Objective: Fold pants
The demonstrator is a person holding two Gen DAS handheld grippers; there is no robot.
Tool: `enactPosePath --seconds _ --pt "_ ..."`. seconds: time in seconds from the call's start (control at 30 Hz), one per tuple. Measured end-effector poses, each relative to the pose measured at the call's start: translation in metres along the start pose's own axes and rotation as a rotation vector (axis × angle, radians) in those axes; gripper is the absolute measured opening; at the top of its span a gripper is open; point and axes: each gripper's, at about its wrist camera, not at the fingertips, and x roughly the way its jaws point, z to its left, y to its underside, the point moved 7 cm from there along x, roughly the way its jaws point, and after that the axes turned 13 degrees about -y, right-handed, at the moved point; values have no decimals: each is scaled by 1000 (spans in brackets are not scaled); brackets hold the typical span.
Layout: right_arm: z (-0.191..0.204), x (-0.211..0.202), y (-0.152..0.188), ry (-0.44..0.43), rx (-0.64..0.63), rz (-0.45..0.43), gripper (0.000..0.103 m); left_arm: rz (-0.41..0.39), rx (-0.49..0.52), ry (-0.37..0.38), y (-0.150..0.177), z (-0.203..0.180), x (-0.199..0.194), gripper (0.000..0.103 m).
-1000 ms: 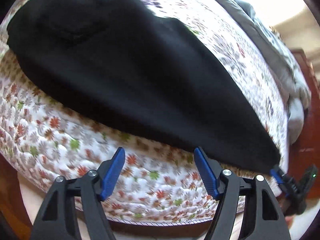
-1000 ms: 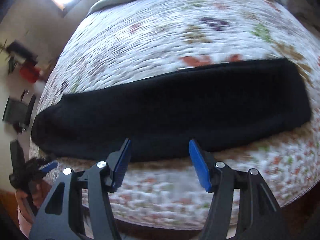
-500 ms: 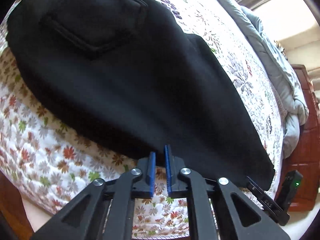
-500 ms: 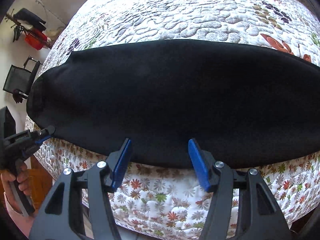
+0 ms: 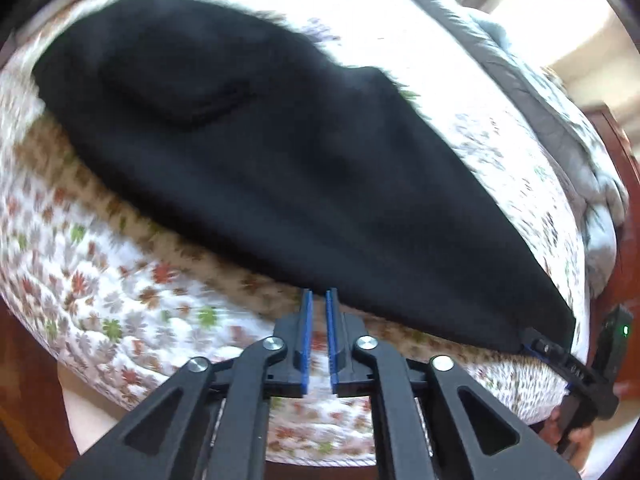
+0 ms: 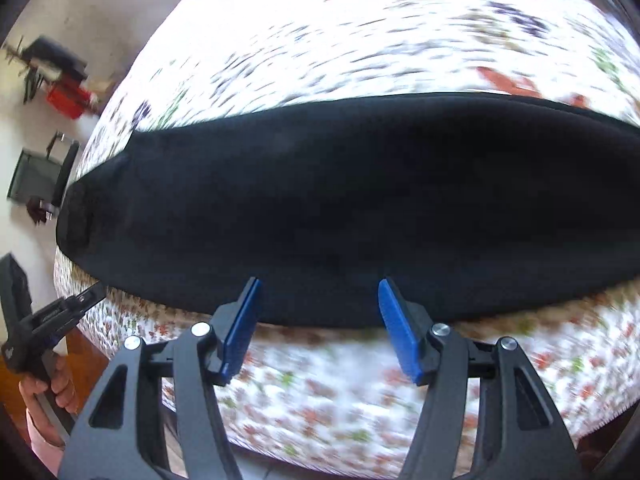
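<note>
Black pants (image 5: 280, 160) lie flat on a floral quilt, folded lengthwise, with a back pocket (image 5: 188, 96) showing near the waist end. They also show in the right wrist view (image 6: 340, 220) as a long dark band. My left gripper (image 5: 319, 300) is shut and empty, its tips just short of the pants' near edge. My right gripper (image 6: 318, 300) is open, its blue fingers (image 6: 396, 320) at the near edge of the pants. The right gripper also shows in the left wrist view (image 5: 536, 346) at the leg end.
The floral quilt (image 5: 120, 300) covers the bed. A grey blanket (image 5: 560, 120) lies bunched along the far side. Dark wood furniture (image 5: 624, 200) stands at the right. A red box (image 6: 66, 98) and a black chair (image 6: 36, 180) stand on the floor.
The left gripper closed from open to shut, with nothing between its fingers, and has pulled back a little. The right gripper stayed open near the pants' edge.
</note>
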Motion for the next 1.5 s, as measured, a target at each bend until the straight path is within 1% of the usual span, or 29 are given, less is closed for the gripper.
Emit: enactPosePath --seconds 0.07,0.1,0.13,0.17,0.2,0.27,0.33,0.4,0.47,0.53,0.6,0.73,0.77,0.8,0.83,0.87,0.9,0.93,0.97,1.0,1.03,1.07,1.1,1.13,1.2,1.27,1.33,1.4,1.5 --pt "-27 -23 1 23 56 -31 62 -18 96 0 4 -33 -4 14" --pt "-37 -31 1 39 73 -42 64 -25 128 2 5 -46 -4 21" --pt "-52 -42 1 67 100 -57 65 -31 169 -1 6 -64 -1 34" --pt "-62 -49 1 89 119 -64 68 -35 206 -7 7 -83 5 39" --pt "-77 -57 1 116 146 -68 70 -40 228 -8 6 -95 9 42" --pt "-102 -69 1 138 197 -75 70 -41 269 -17 7 -120 21 42" --pt "-119 -77 2 138 231 -89 70 -28 288 -11 8 -141 34 43" --pt "-139 -84 3 129 273 -106 73 -24 309 -44 11 -149 45 47" --pt "-159 -87 6 111 313 -126 73 -50 317 -54 12 -147 45 48" --pt "-178 -88 7 46 353 -153 71 -45 308 -45 11 -148 45 49" --pt "-186 -89 6 10 344 -184 71 -38 298 -36 10 -146 44 49" --pt "-196 -90 -12 24 308 -246 69 -44 301 -47 11 -146 39 49" --pt "-198 -89 -16 36 306 -247 64 -44 302 -50 12 -145 38 49" --pt "-202 -90 -22 55 292 -251 42 -44 301 -49 14 -146 37 49" --pt "-202 -94 -27 75 275 -259 32 -44 296 -47 14 -146 36 49" --pt "-200 -103 -30 59 270 -283 20 -48 286 -40 13 -145 33 49" --pt "-196 -111 -32 14 263 -313 14 -57 280 -35 13 -144 30 50" --pt "-192 -119 -35 -24 247 -344 13 -79 281 -36 11 -142 25 52" --pt "-190 -126 -36 -44 236 -368 12 -108 288 -57 10 -138 21 54" --pt "-188 -132 -35 -50 224 -387 11 -138 296 -93 8 -133 20 55" --pt "-190 -131 -33 -36 230 -384 11 -142 303 -116 7 -130 23 56" --pt "-198 -121 -30 -13 254 -354 11 -116 303 -126 7 -126 30 56" --pt "-206 -110 -28 8 283 -318 11 -70 298 -122 8 -123 42 56" --pt "-216 -96 -24 18 326 -283 11 -63 302 -118 9 -122 47 56" --pt "-223 -91 -24 -11 365 -300 11 -73 349 -121 8 -124 51 58" --pt "-220 -95 -24 0 366 -296 10 -59 338 -103 6 -124 48 59" --pt "-210 -103 -29 43 339 -294 10 -42 294 -61 1 -120 42 59" --pt "-191 -115 -35 62 302 -317 9 -36 258 -37 -2 -114 34 59" --pt "-146 -135 -46 12 215 -371 9 -74 239 -45 -7 -102 17 61"
